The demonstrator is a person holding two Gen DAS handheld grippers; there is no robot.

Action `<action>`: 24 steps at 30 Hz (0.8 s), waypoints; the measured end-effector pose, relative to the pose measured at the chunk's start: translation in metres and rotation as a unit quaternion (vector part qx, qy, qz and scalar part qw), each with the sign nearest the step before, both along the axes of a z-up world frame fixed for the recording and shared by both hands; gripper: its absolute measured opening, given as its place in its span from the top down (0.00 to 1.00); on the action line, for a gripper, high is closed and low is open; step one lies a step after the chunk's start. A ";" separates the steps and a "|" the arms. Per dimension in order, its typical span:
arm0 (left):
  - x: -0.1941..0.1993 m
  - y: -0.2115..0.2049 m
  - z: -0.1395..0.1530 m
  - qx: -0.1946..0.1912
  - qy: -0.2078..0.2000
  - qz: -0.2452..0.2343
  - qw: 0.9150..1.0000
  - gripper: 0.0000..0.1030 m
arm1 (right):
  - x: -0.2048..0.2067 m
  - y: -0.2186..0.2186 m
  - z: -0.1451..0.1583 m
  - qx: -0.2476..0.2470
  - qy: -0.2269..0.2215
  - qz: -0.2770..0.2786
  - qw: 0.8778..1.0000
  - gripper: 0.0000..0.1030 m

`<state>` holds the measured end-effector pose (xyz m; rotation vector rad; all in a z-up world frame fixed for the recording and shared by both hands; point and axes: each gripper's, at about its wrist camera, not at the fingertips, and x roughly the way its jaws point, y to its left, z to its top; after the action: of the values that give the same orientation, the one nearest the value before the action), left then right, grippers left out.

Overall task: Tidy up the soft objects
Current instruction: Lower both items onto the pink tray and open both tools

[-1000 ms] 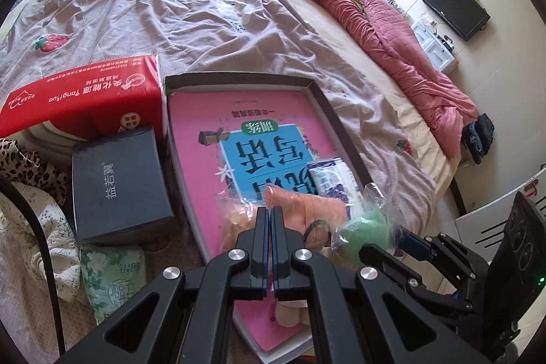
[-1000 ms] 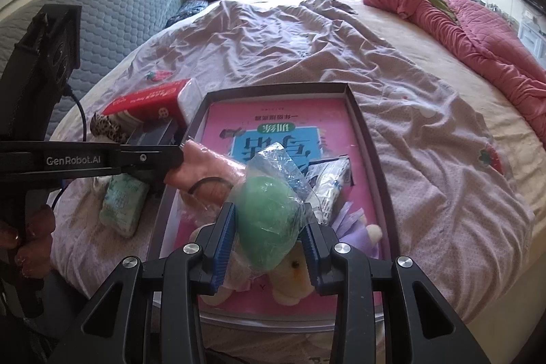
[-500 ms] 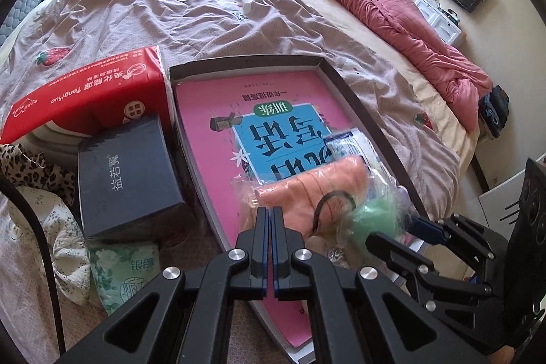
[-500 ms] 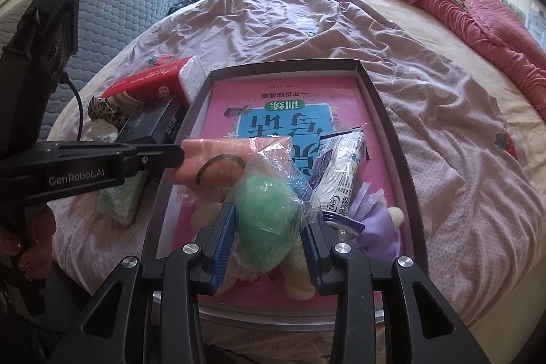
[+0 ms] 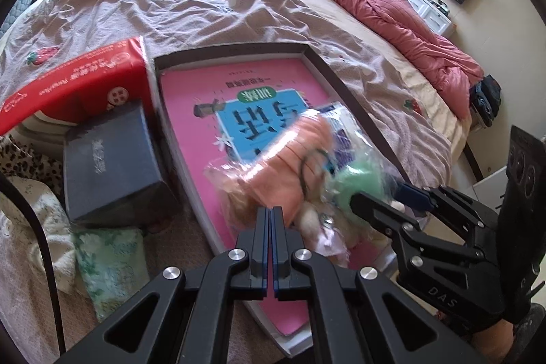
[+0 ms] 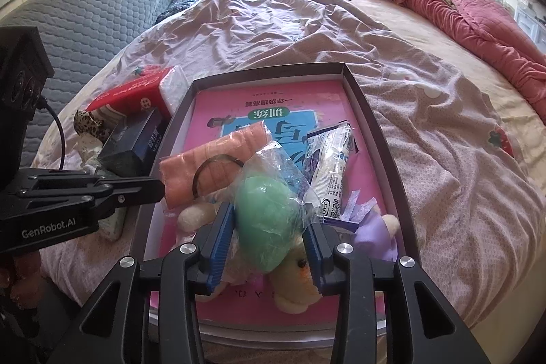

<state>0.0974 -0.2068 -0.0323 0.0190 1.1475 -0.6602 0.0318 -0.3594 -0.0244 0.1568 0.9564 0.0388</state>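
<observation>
Two grippers over a dark shallow tray [image 6: 361, 111] on a bed with a wrinkled mauve sheet [image 6: 307, 33]. Tray floor is covered by a pink book [image 6: 218, 111] with a blue title panel.

Right gripper [image 6: 268, 237] – jaws opening, blue pads either side of a green soft ball [image 6: 269, 220] wrapped in clear plastic; left pad looks to touch the wrap, right pad just beside it, so the squeeze is easing off. Ball sits at the near end of the tray, on top of a yellowish plush toy [image 6: 290, 285].

Left gripper [image 5: 272, 227] – jaws pressed flat together, tips at the edge of a clear bag holding a peach-coloured cloth roll [image 6: 211, 166]; whether a bit of plastic is pinched cannot be told. In the left wrist view the bag is blurred. It lies across the tray's middle, left of the ball, with a black loop on it.

Also in the tray: a white-and-purple packet [image 6: 331, 166] right of the ball and a lilac soft piece [image 6: 372, 234] near the right wall.

Outside the tray, left side: a red tissue pack [image 5: 75, 91], a dark box [image 5: 109, 166] and a green floral pack [image 5: 109, 265]. A pink quilt [image 5: 382, 12] lies along the far right of the bed.
</observation>
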 end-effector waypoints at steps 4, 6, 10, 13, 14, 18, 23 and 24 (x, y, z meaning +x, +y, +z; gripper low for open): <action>-0.007 -0.004 -0.003 -0.001 0.004 -0.009 1.000 0.99 | -0.001 0.001 0.000 0.001 0.001 0.001 1.000 0.57; -0.008 -0.004 -0.004 0.000 0.007 -0.010 1.000 0.99 | -0.002 0.001 0.000 0.002 0.003 0.001 1.000 0.57; -0.008 -0.002 -0.003 -0.003 0.011 -0.008 1.000 0.99 | -0.003 0.001 0.001 -0.001 0.005 -0.002 1.000 0.54; -0.007 -0.001 -0.001 -0.004 0.009 -0.007 1.000 0.99 | -0.003 0.002 0.001 -0.003 0.006 -0.003 1.000 0.52; -0.007 0.000 0.000 -0.005 0.009 -0.007 1.000 0.99 | -0.003 0.002 0.001 -0.004 0.007 -0.003 1.000 0.49; -0.008 0.000 0.004 -0.005 0.006 -0.007 1.000 0.99 | -0.004 0.003 0.004 -0.013 0.006 -0.006 1.000 0.45; -0.009 0.000 0.007 -0.004 0.004 -0.006 1.000 0.99 | -0.005 0.005 0.008 -0.028 0.003 -0.008 1.000 0.39; -0.010 0.001 0.008 -0.002 0.003 -0.005 1.000 0.98 | -0.005 0.006 0.009 -0.031 0.002 -0.008 0.999 0.37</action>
<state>0.0876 -0.2061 -0.0243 0.0186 1.1533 -0.6724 0.0263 -0.3538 -0.0155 0.1079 0.9601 -0.0063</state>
